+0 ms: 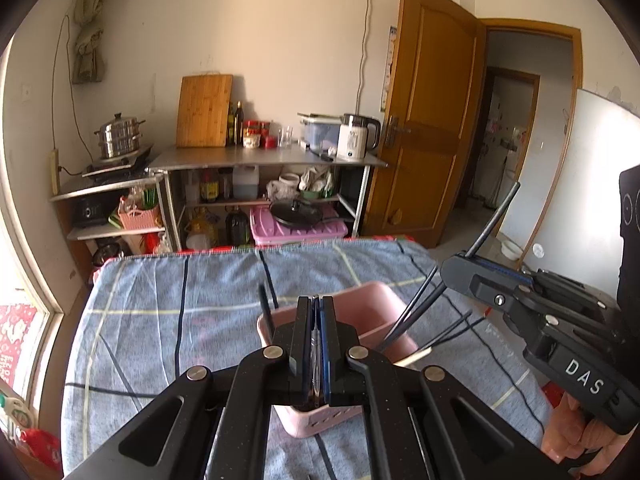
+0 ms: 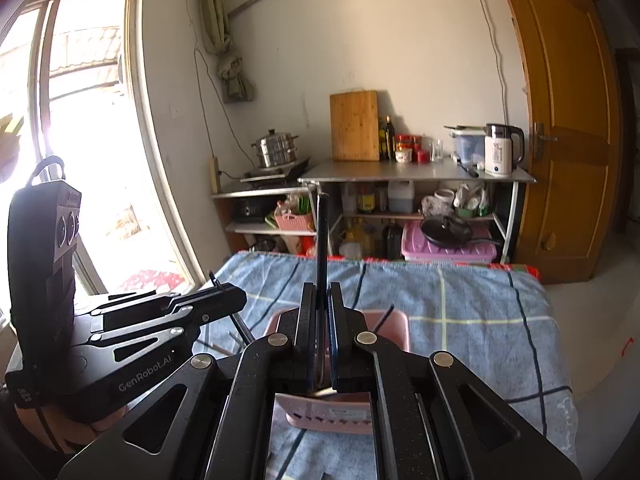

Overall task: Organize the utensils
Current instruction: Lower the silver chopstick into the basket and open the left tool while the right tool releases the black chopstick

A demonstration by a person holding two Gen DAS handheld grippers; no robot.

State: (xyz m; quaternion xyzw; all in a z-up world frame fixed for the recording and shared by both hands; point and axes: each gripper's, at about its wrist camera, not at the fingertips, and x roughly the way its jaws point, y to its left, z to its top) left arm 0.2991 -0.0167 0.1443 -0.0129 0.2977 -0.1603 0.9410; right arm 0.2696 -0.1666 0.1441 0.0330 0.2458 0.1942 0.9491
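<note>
Over the pink basket (image 1: 372, 312) on the blue cloth (image 1: 192, 300), the left gripper (image 1: 317, 332) clenches a thin metal utensil (image 1: 316, 360); the right gripper (image 2: 322, 308) grasps a dark chopstick (image 2: 322, 240).

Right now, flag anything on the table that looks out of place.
Several dark chopsticks lean out over the pink basket's right rim, and a pale-tipped one sticks out sideways past it rather than standing inside. Nothing looks spilled or broken.

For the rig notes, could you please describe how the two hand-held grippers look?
Both are matte black with linkage arms, silver pivot rivets and blue finger pads. The right hand-held gripper carries white "DAS" lettering on its handle; the left hand-held gripper reads "GenRobot.AI". Bare skin shows beneath each handle.
</note>
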